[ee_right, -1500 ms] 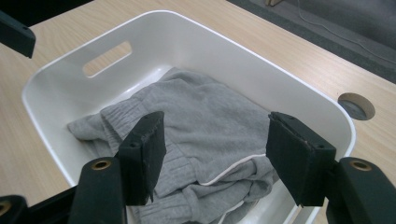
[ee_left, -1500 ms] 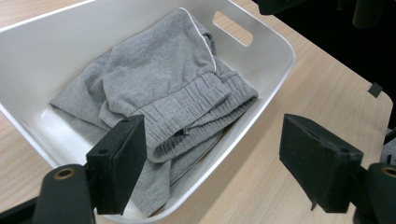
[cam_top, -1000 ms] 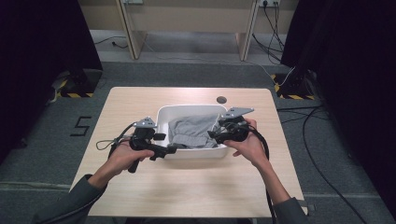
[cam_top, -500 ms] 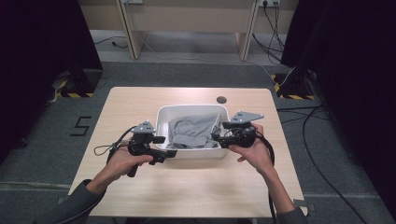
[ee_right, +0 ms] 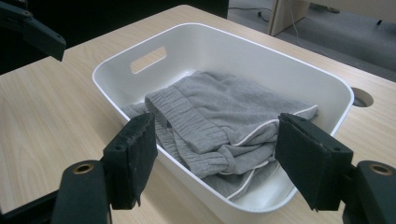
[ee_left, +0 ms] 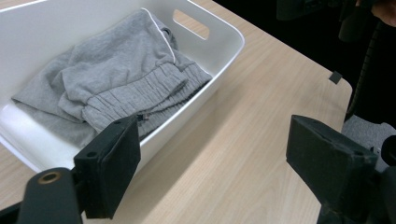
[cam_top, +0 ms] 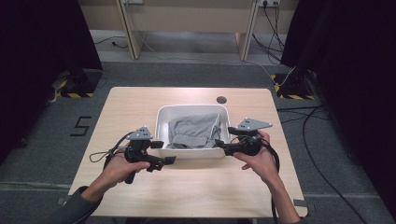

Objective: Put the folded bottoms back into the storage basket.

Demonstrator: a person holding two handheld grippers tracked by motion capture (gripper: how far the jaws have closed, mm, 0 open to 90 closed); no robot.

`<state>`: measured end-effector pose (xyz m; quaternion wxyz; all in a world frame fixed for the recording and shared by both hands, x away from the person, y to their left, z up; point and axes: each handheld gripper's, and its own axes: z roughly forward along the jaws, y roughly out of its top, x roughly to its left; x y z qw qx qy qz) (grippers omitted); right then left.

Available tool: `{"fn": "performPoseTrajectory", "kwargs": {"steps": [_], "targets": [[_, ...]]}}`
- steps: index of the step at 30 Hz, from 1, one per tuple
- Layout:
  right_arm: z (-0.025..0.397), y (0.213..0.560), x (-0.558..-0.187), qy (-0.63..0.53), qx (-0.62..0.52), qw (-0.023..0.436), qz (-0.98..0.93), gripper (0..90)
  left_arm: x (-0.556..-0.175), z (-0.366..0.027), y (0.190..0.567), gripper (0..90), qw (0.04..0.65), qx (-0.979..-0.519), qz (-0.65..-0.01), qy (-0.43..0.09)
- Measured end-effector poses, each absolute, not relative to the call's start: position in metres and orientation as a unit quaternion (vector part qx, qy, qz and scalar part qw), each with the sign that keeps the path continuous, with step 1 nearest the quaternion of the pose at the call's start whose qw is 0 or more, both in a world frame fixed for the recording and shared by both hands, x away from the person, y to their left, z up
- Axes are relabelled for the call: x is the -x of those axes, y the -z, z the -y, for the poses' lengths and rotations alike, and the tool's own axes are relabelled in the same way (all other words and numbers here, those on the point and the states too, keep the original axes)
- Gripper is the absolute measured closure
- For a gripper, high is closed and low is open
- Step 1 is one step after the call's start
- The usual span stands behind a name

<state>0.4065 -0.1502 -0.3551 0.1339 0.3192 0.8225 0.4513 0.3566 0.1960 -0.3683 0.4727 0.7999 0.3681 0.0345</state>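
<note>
Both hands come in over the bench's near edge. Left tongs spread wide, nothing between the jaws, sitting just off the near-left corner of the white bin. Right tongs also spread and gripping nothing, at the bin's near-right corner. Bin sits mid-bench; crumpled grey sweat garment inside it, ribbed waistband showing. Round cable hole beyond the bin, near the far edge.
</note>
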Motion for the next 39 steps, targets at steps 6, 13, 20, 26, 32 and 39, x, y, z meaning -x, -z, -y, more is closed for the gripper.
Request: {"fn": "performPoseTrajectory", "kwargs": {"steps": [6,13,20,26,32,39], "targets": [[0.158,0.355,-0.396,-0.456,-0.322,0.140,-0.818,30.3,-0.346,-0.196,0.369,17.2,0.475,-0.802,-0.360,-0.036],[0.164,0.358,-0.385,-0.458,-0.320,0.151,-0.816,30.3,-0.340,-0.196,0.371,17.2,0.473,-0.806,-0.354,-0.042],[0.170,0.363,-0.374,-0.454,-0.320,0.164,-0.815,30.4,-0.328,-0.199,0.373,17.2,0.475,-0.807,-0.348,-0.051],[0.170,0.367,-0.366,-0.452,-0.317,0.172,-0.816,30.5,-0.321,-0.201,0.376,17.2,0.481,-0.804,-0.347,-0.048],[0.171,0.376,-0.357,-0.459,-0.318,0.174,-0.811,30.5,-0.314,-0.203,0.387,17.2,0.482,-0.802,-0.351,-0.043],[0.173,0.384,-0.348,-0.462,-0.321,0.174,-0.809,30.5,-0.309,-0.202,0.398,17.3,0.479,-0.802,-0.356,-0.041]]}}
